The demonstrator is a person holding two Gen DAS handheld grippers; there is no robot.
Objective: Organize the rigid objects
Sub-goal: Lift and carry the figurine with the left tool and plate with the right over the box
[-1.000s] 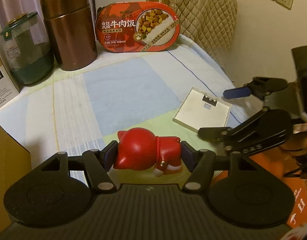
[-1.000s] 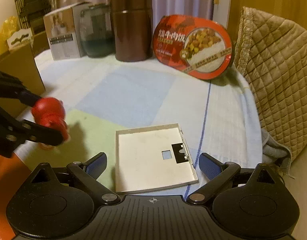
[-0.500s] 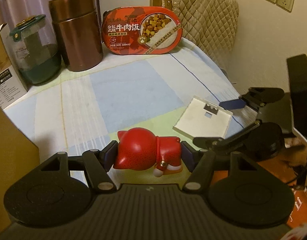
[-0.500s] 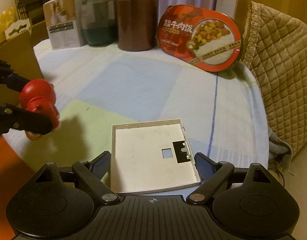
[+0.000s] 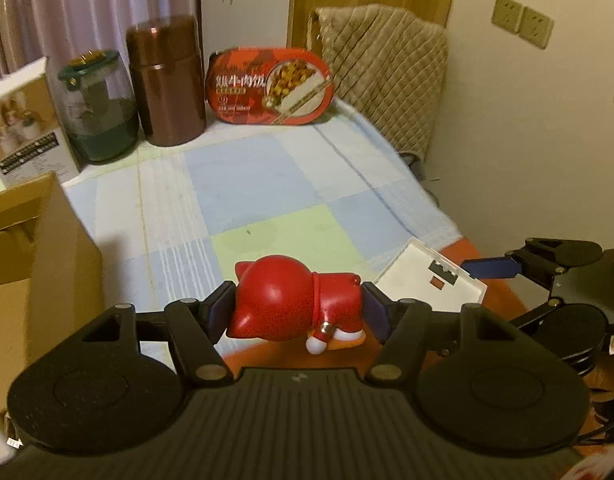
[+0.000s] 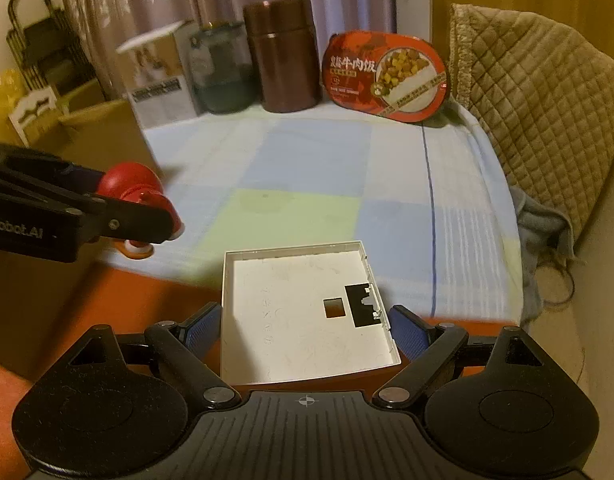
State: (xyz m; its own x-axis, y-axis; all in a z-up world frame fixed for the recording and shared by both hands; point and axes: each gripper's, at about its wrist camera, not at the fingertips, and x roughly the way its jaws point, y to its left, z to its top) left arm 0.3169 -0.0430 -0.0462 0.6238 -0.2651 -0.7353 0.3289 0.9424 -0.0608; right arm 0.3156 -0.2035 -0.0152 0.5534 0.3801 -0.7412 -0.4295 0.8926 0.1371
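My left gripper is shut on a red cat figurine, held on its side in the air above the table's near edge. The figurine also shows at the left of the right wrist view, between the left gripper's fingers. My right gripper is shut on a flat white square cover with a small cut-out, lifted off the table. The cover also shows in the left wrist view, at the right.
At the table's far edge stand a red meal box, a brown canister, a green-lidded glass jar and a white carton. A cardboard box is at the left. A quilted chair back is at the right. An orange surface lies below.
Both grippers have drawn back and up from the table. The right gripper has closed on the white cover and lifted it. The left gripper still holds the figurine.
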